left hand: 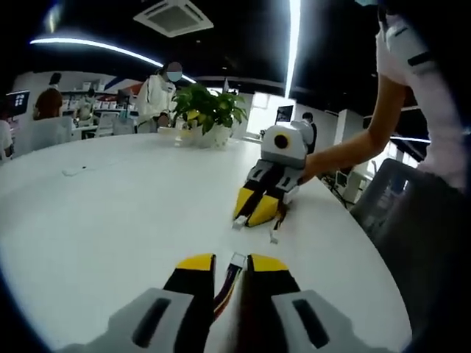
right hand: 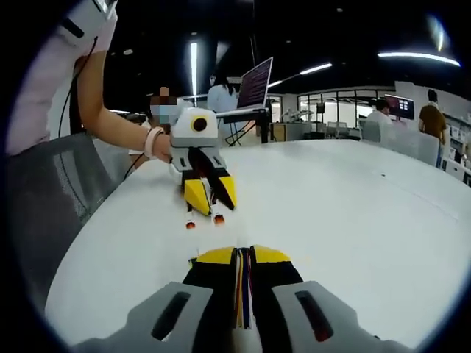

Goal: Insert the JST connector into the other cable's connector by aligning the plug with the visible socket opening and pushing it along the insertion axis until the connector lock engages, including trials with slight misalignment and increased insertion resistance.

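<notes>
An open-plan office, probably a shared workspace: beyond the left gripper (left hand: 231,265), a round white table (left hand: 110,213), potted plant (left hand: 208,110), ceiling air vent (left hand: 172,16); beyond the right gripper (right hand: 243,253), an open laptop (right hand: 255,83).

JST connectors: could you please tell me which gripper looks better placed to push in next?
Probably left: the left gripper has its white connector jutting past its jaws, pointing roughly toward the right gripper.

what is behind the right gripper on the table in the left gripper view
A potted plant stands behind the right gripper on the white table. The person's hand covers its handle.
</notes>
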